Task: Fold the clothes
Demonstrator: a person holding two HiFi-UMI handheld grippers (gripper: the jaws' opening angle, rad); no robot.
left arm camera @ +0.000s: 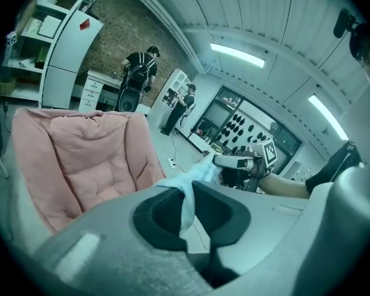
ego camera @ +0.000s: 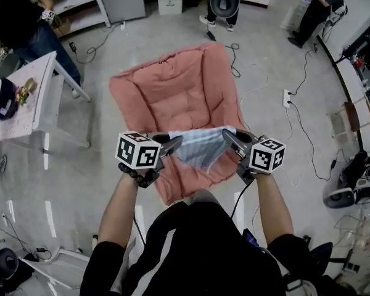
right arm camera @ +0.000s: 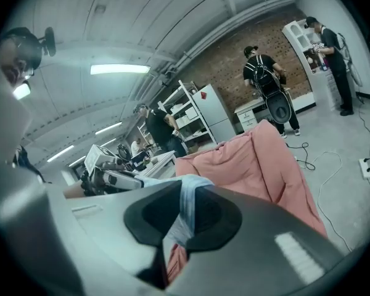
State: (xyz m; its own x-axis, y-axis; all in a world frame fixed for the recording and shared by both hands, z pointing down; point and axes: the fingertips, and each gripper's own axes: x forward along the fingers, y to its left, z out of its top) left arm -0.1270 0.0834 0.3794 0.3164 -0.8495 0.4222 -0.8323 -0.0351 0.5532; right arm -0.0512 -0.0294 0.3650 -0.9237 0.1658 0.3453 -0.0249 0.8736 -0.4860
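A light blue striped garment (ego camera: 201, 147) hangs stretched between my two grippers, above a pink quilted cushion (ego camera: 179, 100). My left gripper (ego camera: 174, 143) is shut on the garment's left corner; in the left gripper view the pale cloth (left arm camera: 184, 199) is pinched between its dark jaws. My right gripper (ego camera: 229, 136) is shut on the right corner, and the right gripper view shows the cloth (right arm camera: 185, 211) squeezed between its jaws. Each gripper sees the other across the garment: the right gripper (left arm camera: 217, 161) and the left gripper (right arm camera: 139, 180).
The pink cushion (left arm camera: 86, 159) lies on the floor ahead. A white table (ego camera: 24, 97) stands at the left. Cables and a power strip (ego camera: 288, 97) lie on the floor at the right. People (ego camera: 222, 2) stand at the far side, near shelves (right arm camera: 194, 113).
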